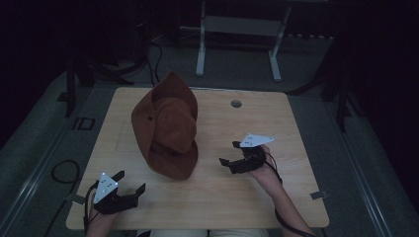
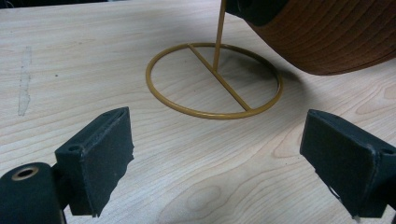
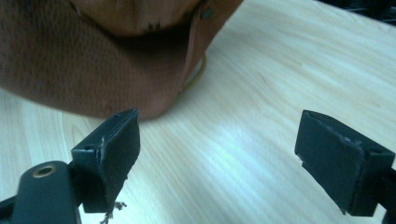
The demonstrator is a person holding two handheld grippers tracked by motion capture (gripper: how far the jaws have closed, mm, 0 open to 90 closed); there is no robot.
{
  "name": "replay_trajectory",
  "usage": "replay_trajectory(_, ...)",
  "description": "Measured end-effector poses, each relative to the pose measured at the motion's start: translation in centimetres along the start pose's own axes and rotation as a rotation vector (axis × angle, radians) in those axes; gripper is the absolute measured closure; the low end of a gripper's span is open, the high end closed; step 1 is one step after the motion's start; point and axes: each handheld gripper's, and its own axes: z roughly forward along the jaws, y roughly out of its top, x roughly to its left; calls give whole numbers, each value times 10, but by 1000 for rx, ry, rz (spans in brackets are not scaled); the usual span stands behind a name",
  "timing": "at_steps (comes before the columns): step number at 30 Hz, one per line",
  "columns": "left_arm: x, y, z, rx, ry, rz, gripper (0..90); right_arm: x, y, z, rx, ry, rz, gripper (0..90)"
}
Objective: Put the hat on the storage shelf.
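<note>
A brown hat hangs on a thin gold stand near the middle of the wooden table, its brim drooping close to the tabletop. The left gripper rests at the near left corner, jaws spread wide and empty, pointing at the stand's ring base. The right gripper sits just right of the hat, jaws also spread, holding nothing.

Both jaws spread wide, the left hand-held gripper sits low while the right hand-held gripper hovers higher.
</note>
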Motion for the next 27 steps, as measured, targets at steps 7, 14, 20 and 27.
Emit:
replay_trajectory(7, 0, 0, 0, 0, -2, -2, 103, 1, -26, -10, 6, -11, -3, 133)
replay_trajectory(14, 0, 0, 0, 2, -1, -2, 103, 4, -49, -18, 28, -12, -8, 133)
replay_trajectory(20, 0, 0, 1, 4, -1, 0, 103, 3, -62, -22, 28, -10, 6, 133)
replay_trajectory(27, 0, 0, 1, 5, -3, 0, 103, 2, -68, -22, 29, -24, 15, 132)
